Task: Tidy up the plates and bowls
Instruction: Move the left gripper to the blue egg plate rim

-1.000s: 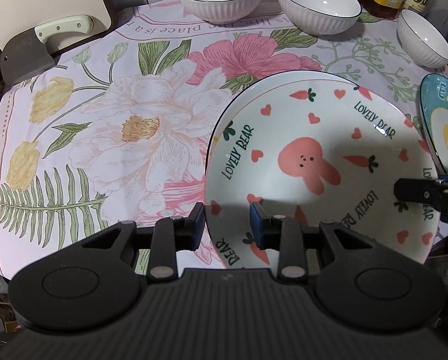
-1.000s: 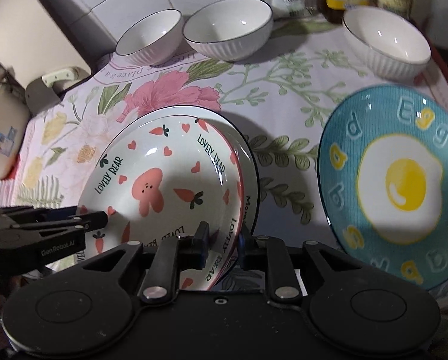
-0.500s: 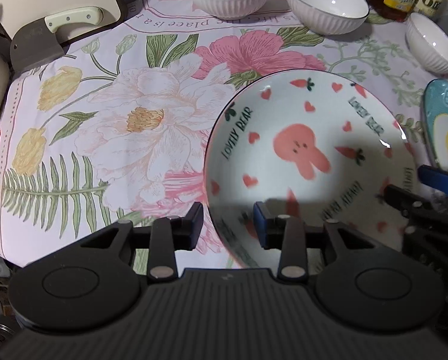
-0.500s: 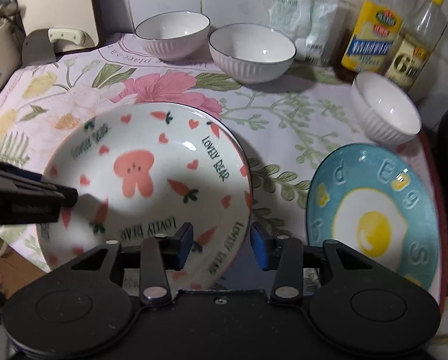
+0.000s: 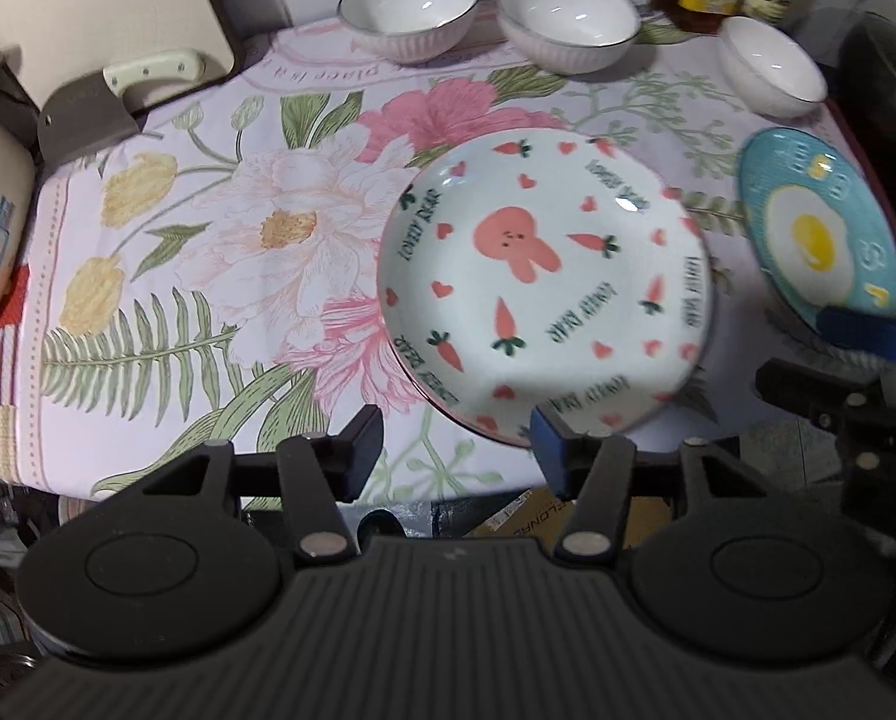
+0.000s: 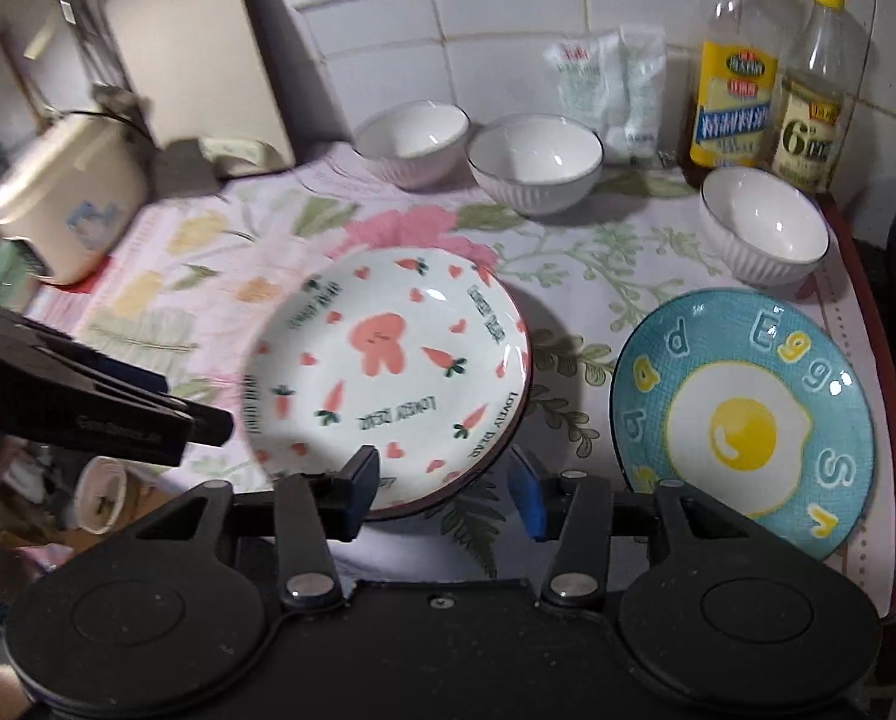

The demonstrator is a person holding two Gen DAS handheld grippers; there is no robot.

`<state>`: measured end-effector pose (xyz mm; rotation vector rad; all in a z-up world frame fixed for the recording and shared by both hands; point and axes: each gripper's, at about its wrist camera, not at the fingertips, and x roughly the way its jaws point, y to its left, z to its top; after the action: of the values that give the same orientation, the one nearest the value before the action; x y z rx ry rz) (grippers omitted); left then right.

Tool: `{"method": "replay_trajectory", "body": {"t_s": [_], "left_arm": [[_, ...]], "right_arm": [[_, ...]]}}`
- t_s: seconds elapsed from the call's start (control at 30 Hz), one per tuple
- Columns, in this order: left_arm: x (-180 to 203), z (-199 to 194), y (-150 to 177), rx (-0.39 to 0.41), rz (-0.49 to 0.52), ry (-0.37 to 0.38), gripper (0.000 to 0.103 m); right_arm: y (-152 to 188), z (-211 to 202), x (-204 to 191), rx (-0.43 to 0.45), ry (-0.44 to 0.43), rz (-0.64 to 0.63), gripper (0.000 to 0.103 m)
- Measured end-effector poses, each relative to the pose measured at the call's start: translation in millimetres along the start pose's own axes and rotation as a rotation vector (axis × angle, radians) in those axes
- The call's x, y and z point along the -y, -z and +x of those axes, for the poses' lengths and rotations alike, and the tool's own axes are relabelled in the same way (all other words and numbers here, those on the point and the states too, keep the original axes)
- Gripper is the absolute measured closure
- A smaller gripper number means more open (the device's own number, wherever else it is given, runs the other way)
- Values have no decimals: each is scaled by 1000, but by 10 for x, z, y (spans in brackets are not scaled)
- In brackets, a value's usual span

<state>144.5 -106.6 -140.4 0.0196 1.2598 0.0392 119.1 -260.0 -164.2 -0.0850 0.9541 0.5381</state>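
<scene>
Bunny plate (image 5: 544,294) flat on the floral cloth (image 5: 208,252) of the surface, a darker rim (image 6: 517,420) beneath its right edge hinting at a second plate under it, likely stacked to gather like with like; egg plate (image 6: 742,420) alone just to its right, three white bowls (image 6: 535,162) lined along the back by the oil bottles (image 6: 733,90). Left gripper (image 5: 457,441) and right gripper (image 6: 445,489) both near the bunny plate's front rim, jaws spread wide, gripping nothing. Round plate, so no long axis; face up, bunny's ears toward the front right
</scene>
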Motion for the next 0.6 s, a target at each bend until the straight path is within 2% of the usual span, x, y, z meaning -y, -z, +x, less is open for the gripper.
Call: {"method": "replay_trajectory", "body": {"t_s": [0.07, 0.43, 0.6], "left_arm": [[64, -144, 36, 11, 22, 0, 46], [567, -700, 162, 49, 169, 12, 35], [813, -823, 177, 80, 217, 55, 33]], "right_arm": [[22, -195, 14, 35, -5, -24, 38], [100, -1088, 168, 179, 28, -83, 36], [209, -1382, 280, 212, 71, -110, 35]]}}
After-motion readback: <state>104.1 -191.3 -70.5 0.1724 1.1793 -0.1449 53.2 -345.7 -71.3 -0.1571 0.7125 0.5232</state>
